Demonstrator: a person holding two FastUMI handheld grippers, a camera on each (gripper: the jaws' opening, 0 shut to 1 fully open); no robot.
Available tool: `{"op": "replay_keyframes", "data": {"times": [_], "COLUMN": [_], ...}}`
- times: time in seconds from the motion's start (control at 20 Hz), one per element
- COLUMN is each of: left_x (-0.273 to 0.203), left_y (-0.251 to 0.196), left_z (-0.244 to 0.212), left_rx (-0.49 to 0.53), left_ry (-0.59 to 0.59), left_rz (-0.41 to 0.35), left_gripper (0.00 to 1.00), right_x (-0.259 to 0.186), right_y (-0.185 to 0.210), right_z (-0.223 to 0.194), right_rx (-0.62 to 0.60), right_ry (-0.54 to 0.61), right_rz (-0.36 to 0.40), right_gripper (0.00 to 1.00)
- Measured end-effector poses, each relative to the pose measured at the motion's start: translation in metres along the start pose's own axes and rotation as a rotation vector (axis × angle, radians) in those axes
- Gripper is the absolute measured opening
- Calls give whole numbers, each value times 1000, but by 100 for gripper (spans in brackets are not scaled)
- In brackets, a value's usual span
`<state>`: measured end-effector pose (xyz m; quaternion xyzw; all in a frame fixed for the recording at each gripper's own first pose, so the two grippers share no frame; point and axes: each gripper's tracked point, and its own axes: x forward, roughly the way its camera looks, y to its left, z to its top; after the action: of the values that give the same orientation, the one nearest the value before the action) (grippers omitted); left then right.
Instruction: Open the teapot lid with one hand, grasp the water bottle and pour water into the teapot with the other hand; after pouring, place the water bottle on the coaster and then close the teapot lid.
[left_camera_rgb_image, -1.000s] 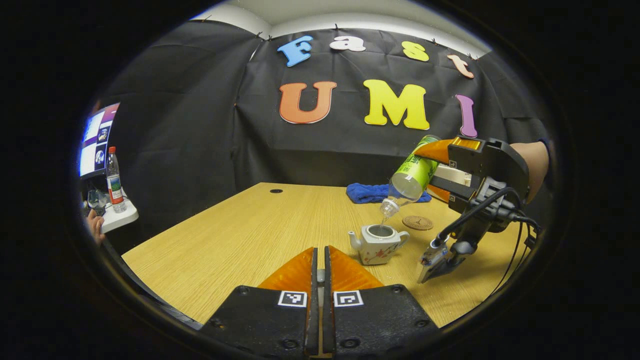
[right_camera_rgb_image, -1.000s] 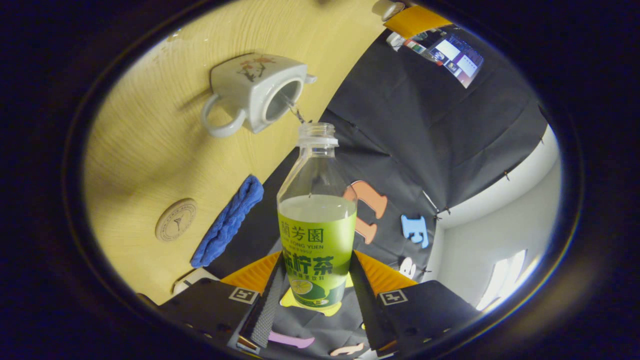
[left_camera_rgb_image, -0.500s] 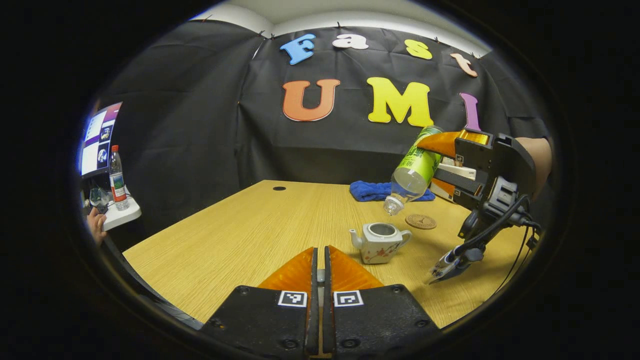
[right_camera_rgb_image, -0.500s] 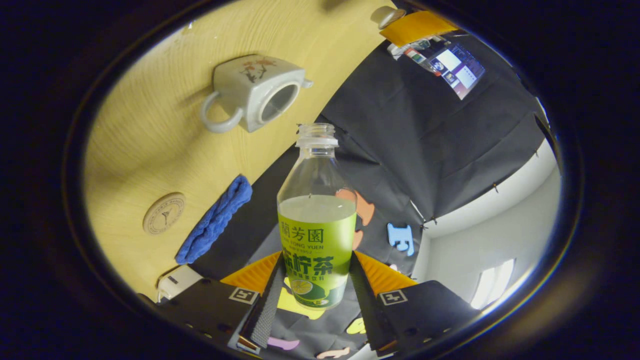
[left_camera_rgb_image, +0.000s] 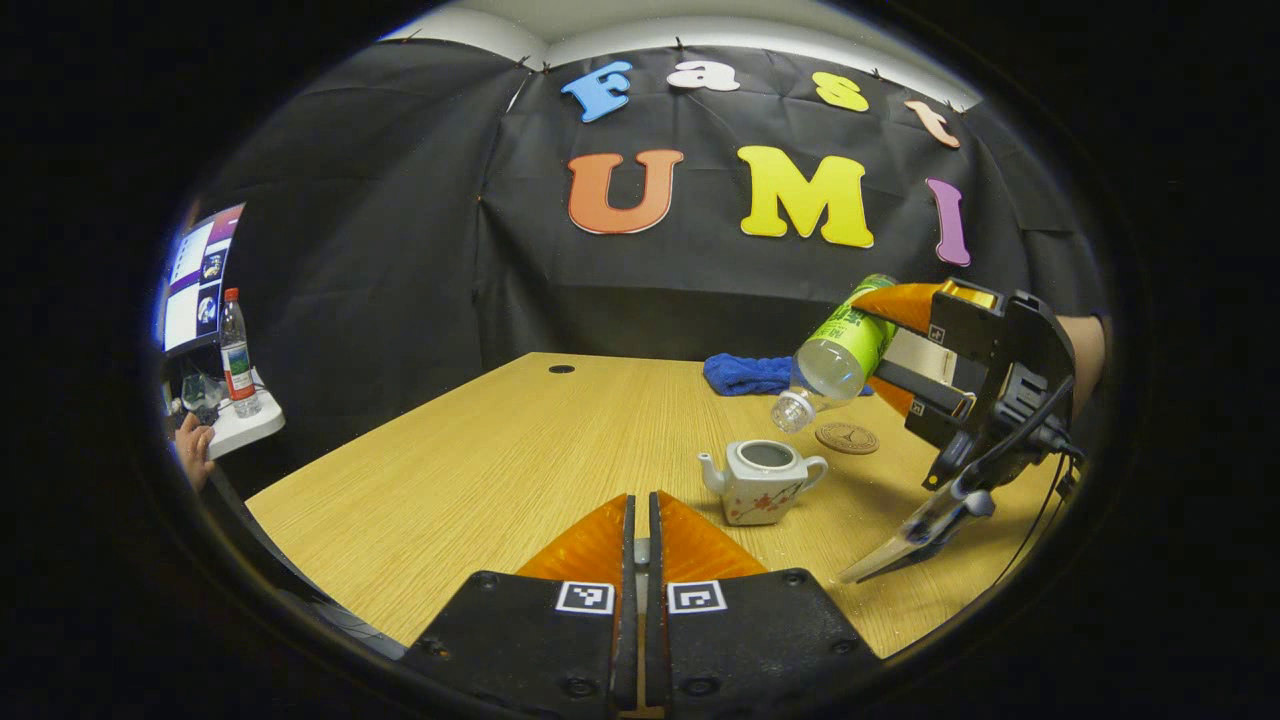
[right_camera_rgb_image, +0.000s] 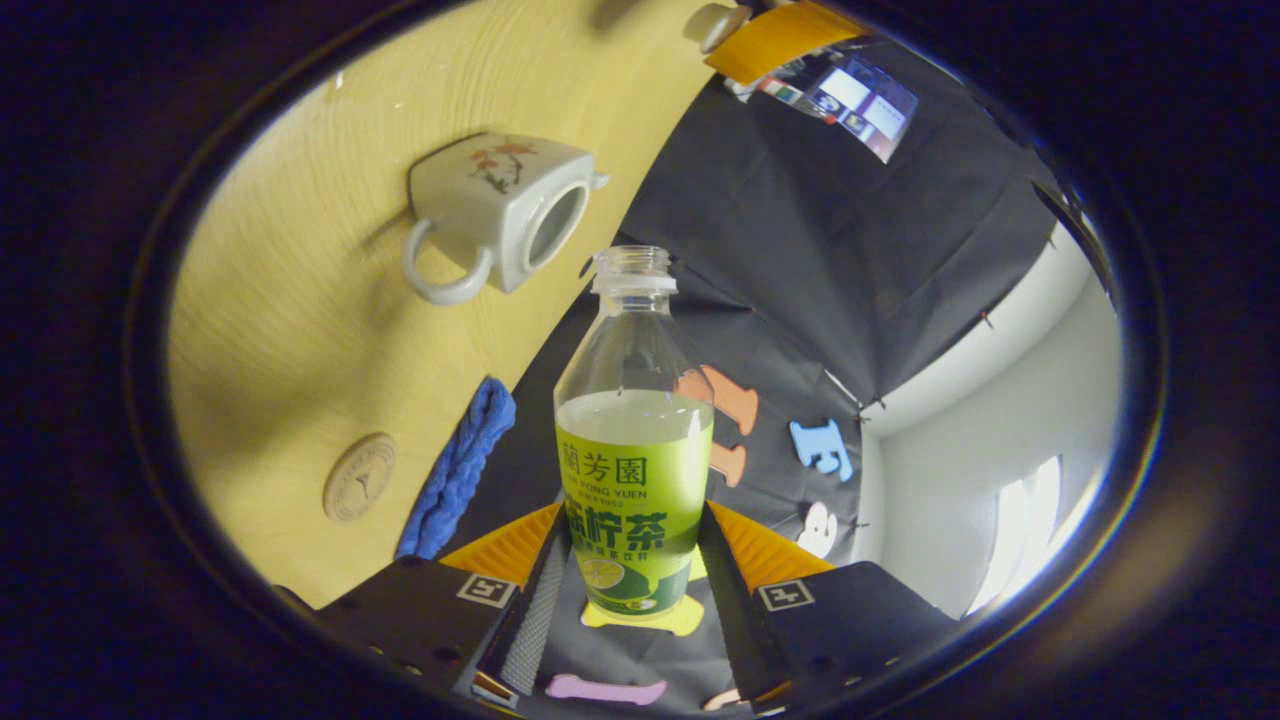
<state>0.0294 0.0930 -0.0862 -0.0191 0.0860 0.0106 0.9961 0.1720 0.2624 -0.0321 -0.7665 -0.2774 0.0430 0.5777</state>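
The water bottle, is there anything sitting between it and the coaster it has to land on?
Nothing visible. The water bottle, held tilted in the right claw, hangs above the bare coaster. The teapot stands nearer, the blue cloth farther back.

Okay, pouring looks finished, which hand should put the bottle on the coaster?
Right. The right gripper is clamped on the bottle, tilted above the teapot, with the coaster just behind. The left gripper is shut and farther away.

Wooden table (left_camera_rgb_image: 480, 470), teapot (left_camera_rgb_image: 762, 484), coaster (left_camera_rgb_image: 846, 437), blue cloth (left_camera_rgb_image: 748, 373)
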Motion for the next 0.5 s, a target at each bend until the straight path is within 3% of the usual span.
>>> {"op": "replay_keyframes", "data": {"times": [0.15,0.2,0.3,0.5], "left_x": [0,2,6,9], "left_y": [-8,-10,-14,-22], "left_z": [6,7,5,4], "left_rx": [7,15,24,22], "left_ry": [-11,-12,8,26], "left_rz": [-8,-7,-3,-9], "left_gripper": [5,5,5,5], "right_x": [-8,-11,-15,-13], "right_y": [23,25,22,20], "right_z": [-13,-11,-18,-43], "right_rx": [245,314,456,846], "right_ry": [44,55,81,155], "right_rz": [55,56,42,65], "right_gripper": [72,76,72,72]}}
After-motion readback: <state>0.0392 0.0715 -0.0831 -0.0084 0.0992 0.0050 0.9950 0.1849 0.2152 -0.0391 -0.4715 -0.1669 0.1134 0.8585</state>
